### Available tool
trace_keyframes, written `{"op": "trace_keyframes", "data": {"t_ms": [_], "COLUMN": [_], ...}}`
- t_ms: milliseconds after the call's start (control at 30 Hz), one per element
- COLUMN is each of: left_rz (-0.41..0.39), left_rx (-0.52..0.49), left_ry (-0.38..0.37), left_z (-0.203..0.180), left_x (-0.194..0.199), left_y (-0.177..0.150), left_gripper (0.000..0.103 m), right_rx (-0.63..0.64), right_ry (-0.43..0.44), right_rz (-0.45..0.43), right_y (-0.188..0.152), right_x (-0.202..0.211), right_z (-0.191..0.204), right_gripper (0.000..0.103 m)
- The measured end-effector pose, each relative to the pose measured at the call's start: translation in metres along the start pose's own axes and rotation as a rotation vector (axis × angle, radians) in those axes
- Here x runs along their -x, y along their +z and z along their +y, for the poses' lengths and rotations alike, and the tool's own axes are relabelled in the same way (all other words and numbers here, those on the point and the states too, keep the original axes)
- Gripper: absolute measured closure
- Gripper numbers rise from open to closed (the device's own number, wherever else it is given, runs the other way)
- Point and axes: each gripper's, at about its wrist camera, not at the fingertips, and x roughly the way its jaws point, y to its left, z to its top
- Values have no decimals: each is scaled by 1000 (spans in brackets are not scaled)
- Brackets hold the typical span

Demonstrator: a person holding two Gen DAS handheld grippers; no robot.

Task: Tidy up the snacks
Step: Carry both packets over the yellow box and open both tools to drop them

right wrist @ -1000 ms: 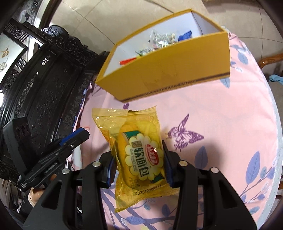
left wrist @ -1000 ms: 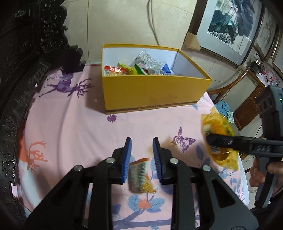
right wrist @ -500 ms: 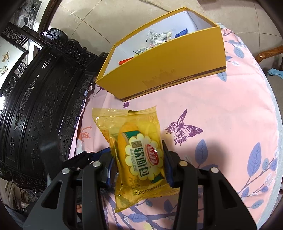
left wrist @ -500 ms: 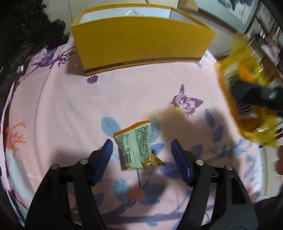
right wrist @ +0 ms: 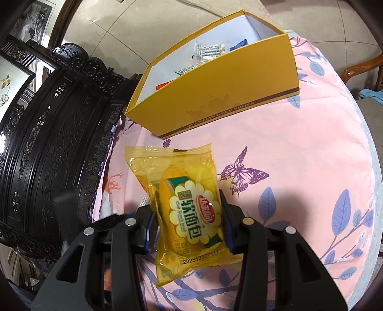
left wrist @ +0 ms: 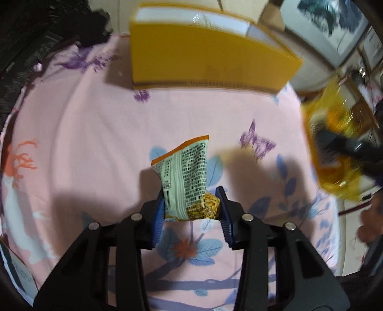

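Note:
A small orange-edged snack packet (left wrist: 186,172) with printed text lies on the pink tablecloth. My left gripper (left wrist: 190,210) has come down over its near end, and its jaws are closing, with both blue pads against the packet's sides. A yellow soft-bread packet (right wrist: 189,203) is lifted above the cloth, and my right gripper (right wrist: 189,224) is shut on it. The left wrist view shows that bread packet (left wrist: 335,124) blurred at the right edge. The yellow shoebox (right wrist: 222,91) stands open at the far side with several snacks inside. From the left wrist the yellow shoebox (left wrist: 205,62) shows only its front wall.
The round table wears a pink cloth (right wrist: 299,155) printed with butterflies, leaves and deer. Dark carved furniture (right wrist: 47,143) stands close along the left. A wooden chair (right wrist: 359,69) is beyond the table's right edge, and framed paintings (left wrist: 330,21) lean behind the box.
My left gripper opened wide, dropped toward the cloth over the small packet, then narrowed onto it. The right gripper has kept still with the bread packet.

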Motion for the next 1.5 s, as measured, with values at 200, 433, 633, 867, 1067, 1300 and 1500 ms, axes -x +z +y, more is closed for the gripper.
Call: {"op": "trace_keyframes", "data": {"t_ms": [200, 433, 633, 867, 1067, 1300, 1500], "left_rz": [-125, -289, -353, -291, -277, -268, -292], "left_rx": [7, -39, -66, -43, -26, -31, -39], "left_ry": [0, -16, 11, 176, 256, 271, 285], "left_z": [-6, -26, -36, -33, -30, -34, -40], "left_x": [42, 72, 62, 20, 19, 30, 43], "left_y": [39, 132, 207, 266, 257, 239, 231], "left_gripper": [62, 62, 62, 9, 2, 2, 2], "right_rx": [42, 151, 231, 268, 196, 181, 202], "right_ry": [10, -1, -62, -222, -270, -394, -423], "right_rz": [-29, -173, -283, -276, -231, -195, -191], "right_y": [15, 85, 155, 205, 192, 173, 164], "right_x": [7, 33, 37, 2, -9, -6, 1], "right_z": [13, 41, 52, 44, 24, 25, 30], "right_gripper": [58, 58, 58, 39, 1, 1, 1]}}
